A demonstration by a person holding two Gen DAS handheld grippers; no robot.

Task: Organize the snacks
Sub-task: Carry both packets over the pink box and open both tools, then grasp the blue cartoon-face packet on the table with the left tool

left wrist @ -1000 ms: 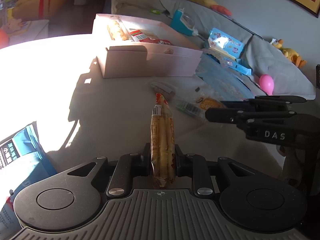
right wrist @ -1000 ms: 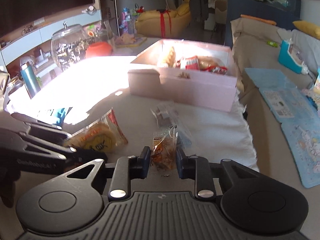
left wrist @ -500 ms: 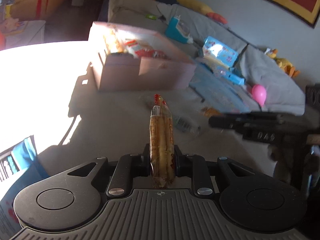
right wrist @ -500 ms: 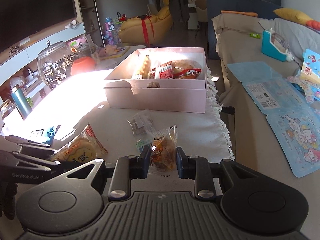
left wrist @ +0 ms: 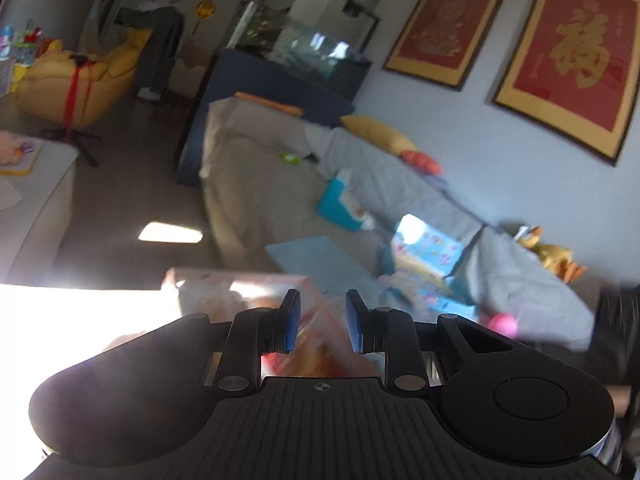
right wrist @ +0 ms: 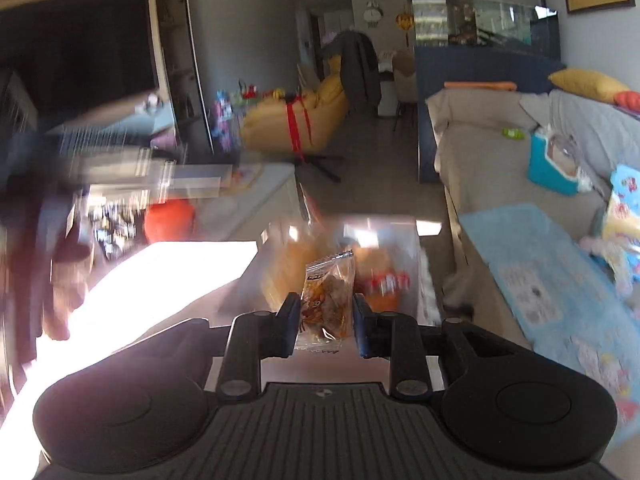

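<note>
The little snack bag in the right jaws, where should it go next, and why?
Probably forward and down over the pink box, then let go. The right gripper is shut on the small snack packet, and the box with other snacks lies just ahead. The left gripper is open and empty above that box.

Grey sofa [left wrist: 256, 184] bore a teal toy [left wrist: 340, 204] and yellow cushion [left wrist: 376, 132]; two red framed pictures [left wrist: 576, 56] hung above, fish tank [left wrist: 300, 48] behind.
</note>
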